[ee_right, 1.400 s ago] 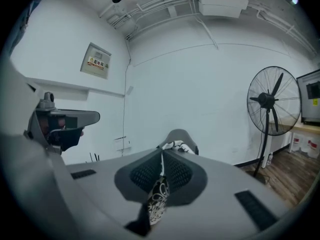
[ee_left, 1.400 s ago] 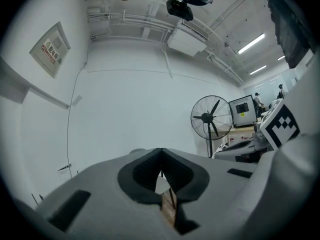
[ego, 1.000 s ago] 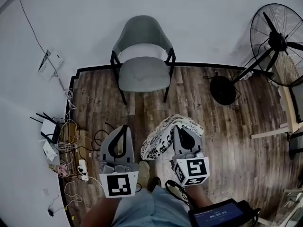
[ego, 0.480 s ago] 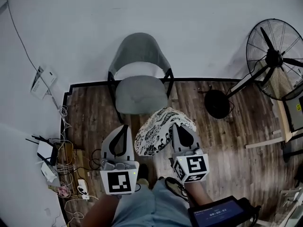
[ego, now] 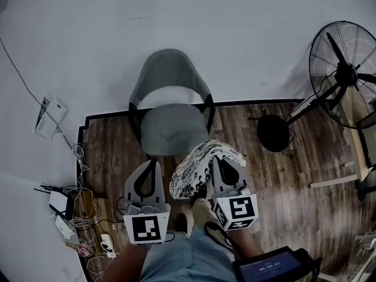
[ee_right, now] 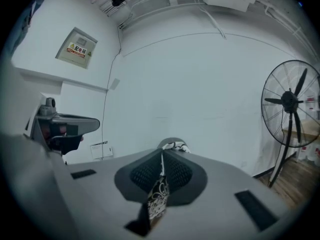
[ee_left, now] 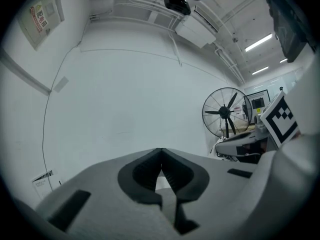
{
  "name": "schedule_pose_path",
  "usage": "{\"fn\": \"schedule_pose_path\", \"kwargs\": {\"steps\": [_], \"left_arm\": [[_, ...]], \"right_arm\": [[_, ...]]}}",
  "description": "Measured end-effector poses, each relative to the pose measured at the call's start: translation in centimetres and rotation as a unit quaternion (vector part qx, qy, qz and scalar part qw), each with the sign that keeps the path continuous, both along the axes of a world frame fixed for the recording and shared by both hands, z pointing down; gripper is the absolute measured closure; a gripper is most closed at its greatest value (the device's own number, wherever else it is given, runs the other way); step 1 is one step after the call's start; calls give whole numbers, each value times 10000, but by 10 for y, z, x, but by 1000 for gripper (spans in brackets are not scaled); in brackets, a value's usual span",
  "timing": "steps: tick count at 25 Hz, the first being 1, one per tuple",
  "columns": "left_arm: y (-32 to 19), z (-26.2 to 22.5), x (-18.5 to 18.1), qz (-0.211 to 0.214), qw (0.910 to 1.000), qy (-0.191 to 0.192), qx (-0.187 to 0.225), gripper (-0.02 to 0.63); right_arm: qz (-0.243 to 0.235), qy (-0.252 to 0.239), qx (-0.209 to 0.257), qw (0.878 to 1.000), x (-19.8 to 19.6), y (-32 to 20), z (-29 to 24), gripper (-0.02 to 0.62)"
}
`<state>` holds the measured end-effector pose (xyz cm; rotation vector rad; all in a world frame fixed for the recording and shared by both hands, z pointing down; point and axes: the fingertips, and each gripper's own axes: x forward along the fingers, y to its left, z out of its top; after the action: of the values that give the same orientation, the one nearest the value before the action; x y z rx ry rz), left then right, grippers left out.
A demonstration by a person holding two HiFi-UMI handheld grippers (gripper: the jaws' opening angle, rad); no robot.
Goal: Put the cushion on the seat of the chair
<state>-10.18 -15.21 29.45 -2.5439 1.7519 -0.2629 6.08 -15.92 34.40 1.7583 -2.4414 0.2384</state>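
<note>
I hold two grippers. My left gripper (ego: 154,162) has its jaws pressed together with nothing between them. In the left gripper view the dark pads meet in a single line in front of the white wall (ee_left: 125,99). My right gripper (ego: 218,158) is clamped on the edge of the one cushion (ego: 197,168). In the right gripper view a strip of its black-and-white patterned cloth runs down between the closed pads. Each gripper carries one marker cube, two in all: the left cube (ego: 146,229) and the right cube (ego: 237,211).

The cushion hangs from my right jaws, between my two grippers and above the wood floor (ego: 276,175). It is just in front of the one chair (ego: 170,75). In the head view its top edge overlaps the front edge of the grey seat (ego: 170,129), but it is held in the air and not yet laid on the seat.

One standing fan (ego: 346,69) is off to the right, well apart from the chair, with its one round base (ego: 274,133) on the floor. By the wall on the left sits one white router (ego: 57,200) in a tangle of cables (ego: 82,216). One sheet of paper (ego: 46,117) is low on the wall near them. The right gripper view shows one sign (ee_right: 76,48) high on the wall. One dark screen (ego: 271,268) sits at the bottom right of the head view.
</note>
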Motion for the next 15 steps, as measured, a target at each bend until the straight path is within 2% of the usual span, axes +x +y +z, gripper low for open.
{"fn": "schedule_pose_path", "kwargs": {"steps": [9,15], "left_arm": [[-97,24,39,-248,9991,-266,-230,597],[-151,19,50,-649,9972,-326,-194,597]], "right_arm": [[-245,-204,-174,9993,33,-96,24,583],[-909,-273,57,9955,25,-157,3,583]]}}
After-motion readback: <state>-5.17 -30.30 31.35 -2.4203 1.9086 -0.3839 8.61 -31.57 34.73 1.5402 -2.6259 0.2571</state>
